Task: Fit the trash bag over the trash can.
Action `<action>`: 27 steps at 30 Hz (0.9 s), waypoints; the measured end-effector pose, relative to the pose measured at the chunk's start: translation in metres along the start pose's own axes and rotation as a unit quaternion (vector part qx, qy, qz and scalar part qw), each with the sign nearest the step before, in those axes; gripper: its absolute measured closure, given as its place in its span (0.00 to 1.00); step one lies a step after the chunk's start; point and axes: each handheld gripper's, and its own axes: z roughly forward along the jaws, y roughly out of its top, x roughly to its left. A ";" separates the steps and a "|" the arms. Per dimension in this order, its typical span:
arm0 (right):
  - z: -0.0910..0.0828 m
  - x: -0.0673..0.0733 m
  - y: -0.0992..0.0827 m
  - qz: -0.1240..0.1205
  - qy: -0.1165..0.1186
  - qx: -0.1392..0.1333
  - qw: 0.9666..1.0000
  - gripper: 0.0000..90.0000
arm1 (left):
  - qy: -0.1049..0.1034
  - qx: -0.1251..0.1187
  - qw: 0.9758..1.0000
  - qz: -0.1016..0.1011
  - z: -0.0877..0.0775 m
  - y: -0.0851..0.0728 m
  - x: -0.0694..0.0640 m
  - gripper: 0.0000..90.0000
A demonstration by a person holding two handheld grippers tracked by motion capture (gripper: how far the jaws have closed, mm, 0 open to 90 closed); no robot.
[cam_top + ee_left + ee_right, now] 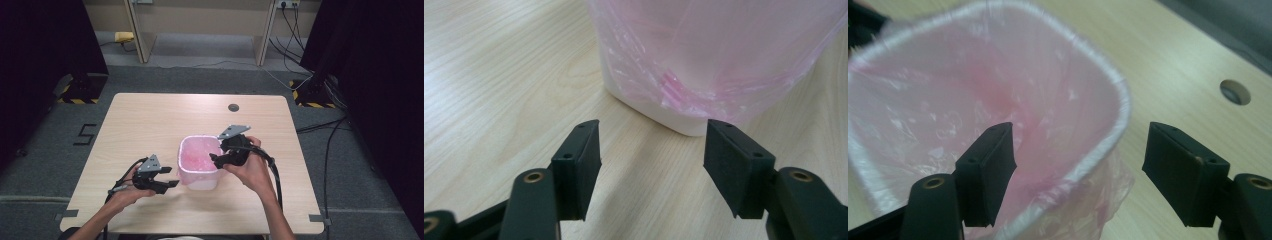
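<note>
A person at a pale wood-grain worktop [150, 120] fits a thin pink plastic liner bag [948, 100] into a small white square plastic bin [199, 162], a two-jaw claw in each hand. The left claw [172, 177] sits low beside the bin's near left corner, jaws spread and nothing between them; in the left gripper view the bin's white base [664, 112] stands just ahead of the left claw [651, 150], with the bag's overhang draped down the wall above it. The right claw [1078, 165] hovers at the bin's right rim, jaws spread to either side of the rim, one inside the bin's mouth and one outside, the pads not pressing on it. In the high view the right claw [214, 159] reaches in over that edge.

By the look of it the job is nearly finished: the bag lines the inside and its edge is folded over the rim all round as far as can be seen. What seems left is smoothing the loose, crinkled film hanging at the near corner and drawing both claws clear.
</note>
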 end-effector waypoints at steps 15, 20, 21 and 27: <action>-0.018 -0.038 -0.042 0.088 -0.037 -0.091 0.991 0.28 | 0.055 -0.006 0.998 -0.023 -0.025 -0.018 0.021 0.32; -0.017 -0.041 -0.057 0.101 -0.035 -0.105 0.989 0.27 | 0.065 -0.020 0.996 -0.050 -0.030 -0.025 0.026 0.27; -0.016 -0.042 -0.062 0.105 -0.033 -0.108 0.988 0.27 | 0.070 -0.022 0.996 -0.055 -0.030 -0.027 0.027 0.25; -0.010 -0.041 -0.079 0.115 -0.023 -0.119 0.986 0.26 | 0.080 -0.015 0.995 -0.060 -0.028 -0.033 0.027 0.19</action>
